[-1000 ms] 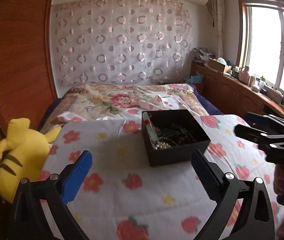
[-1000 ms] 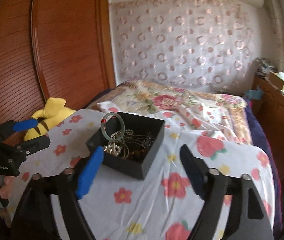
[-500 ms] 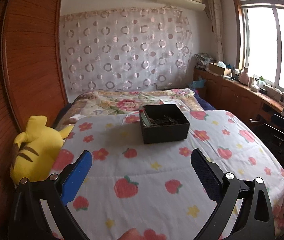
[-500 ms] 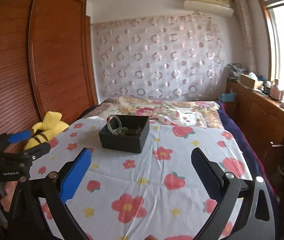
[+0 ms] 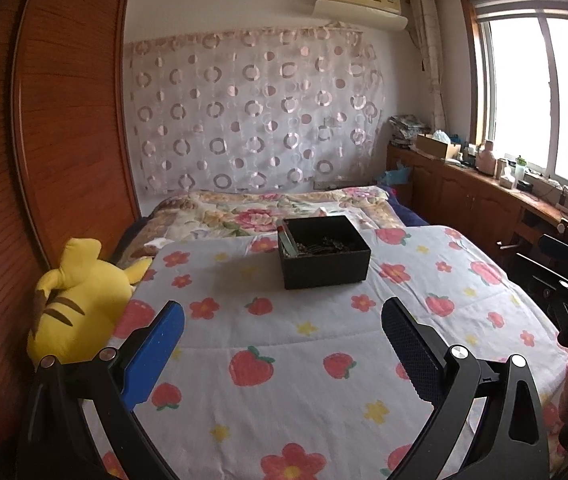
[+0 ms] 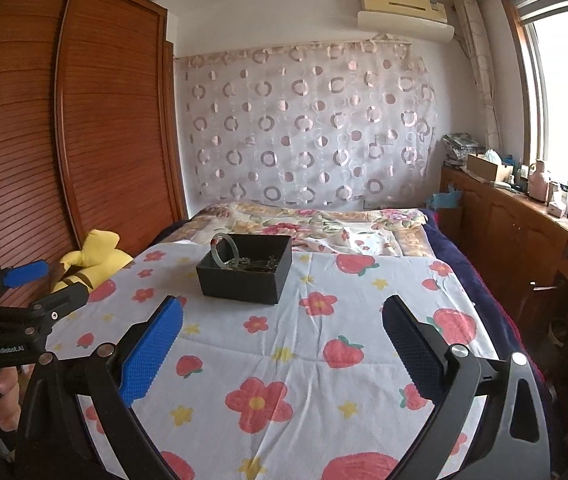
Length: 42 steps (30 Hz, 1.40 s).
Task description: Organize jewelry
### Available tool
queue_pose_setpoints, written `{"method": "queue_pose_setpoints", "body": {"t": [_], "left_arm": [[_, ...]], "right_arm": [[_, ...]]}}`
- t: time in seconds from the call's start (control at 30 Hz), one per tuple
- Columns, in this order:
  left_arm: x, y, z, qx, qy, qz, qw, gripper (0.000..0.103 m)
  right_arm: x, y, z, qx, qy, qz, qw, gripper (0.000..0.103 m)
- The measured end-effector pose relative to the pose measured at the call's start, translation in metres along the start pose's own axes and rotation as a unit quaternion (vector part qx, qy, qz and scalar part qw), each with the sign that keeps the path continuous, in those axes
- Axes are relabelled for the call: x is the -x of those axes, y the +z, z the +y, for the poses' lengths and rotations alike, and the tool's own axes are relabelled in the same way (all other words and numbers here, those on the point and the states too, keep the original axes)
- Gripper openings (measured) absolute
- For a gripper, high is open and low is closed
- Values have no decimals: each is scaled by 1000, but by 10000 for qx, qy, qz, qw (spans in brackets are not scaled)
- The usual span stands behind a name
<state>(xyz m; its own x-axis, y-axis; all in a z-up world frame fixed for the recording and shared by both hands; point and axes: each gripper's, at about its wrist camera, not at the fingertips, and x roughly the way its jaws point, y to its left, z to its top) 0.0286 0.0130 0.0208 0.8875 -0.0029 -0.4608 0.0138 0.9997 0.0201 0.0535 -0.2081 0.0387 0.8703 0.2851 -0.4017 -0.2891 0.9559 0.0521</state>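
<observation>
A black open box (image 5: 324,252) sits on the flower-print bedspread (image 5: 284,360); it also shows in the right wrist view (image 6: 245,272). It holds a tangle of chains and beads (image 5: 320,245) and a pale green bangle (image 6: 225,249) leaning on its left wall. My left gripper (image 5: 281,320) is open and empty, well back from the box. My right gripper (image 6: 281,320) is open and empty, also well short of the box. Each gripper shows at the edge of the other's view.
A yellow plush toy (image 5: 79,296) lies at the bed's left edge by the wooden wardrobe (image 6: 63,140). A folded floral quilt (image 5: 267,212) lies behind the box. A wooden counter (image 5: 504,200) with clutter runs along the right wall under the window.
Both grippers have pulled back and up from the box, which now looks smaller and farther away. Both stay open and empty.
</observation>
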Motion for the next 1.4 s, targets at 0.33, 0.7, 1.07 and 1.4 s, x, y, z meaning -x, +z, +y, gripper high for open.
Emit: {"method": "queue_pose_setpoints", "body": {"t": [0.33,0.7,1.07,1.4], "left_arm": [[0,-1,1,14,-12,-9,10000,95],[0,-2,2,9,-11,-21,10000,95],[4,-2,1,29,-12,-108,9999,95],[6,-1,-2,24,-2,-143,9999,95]], "right_arm": [[-2,-2,1,14,-53,-15,10000,101],[-3,-4,1,0,-66,-5,10000,101],[-3,-4,-2,-14,-75,-15,10000,101],[-2,-5,-8,-58,-121,-44,9999,101]]}}
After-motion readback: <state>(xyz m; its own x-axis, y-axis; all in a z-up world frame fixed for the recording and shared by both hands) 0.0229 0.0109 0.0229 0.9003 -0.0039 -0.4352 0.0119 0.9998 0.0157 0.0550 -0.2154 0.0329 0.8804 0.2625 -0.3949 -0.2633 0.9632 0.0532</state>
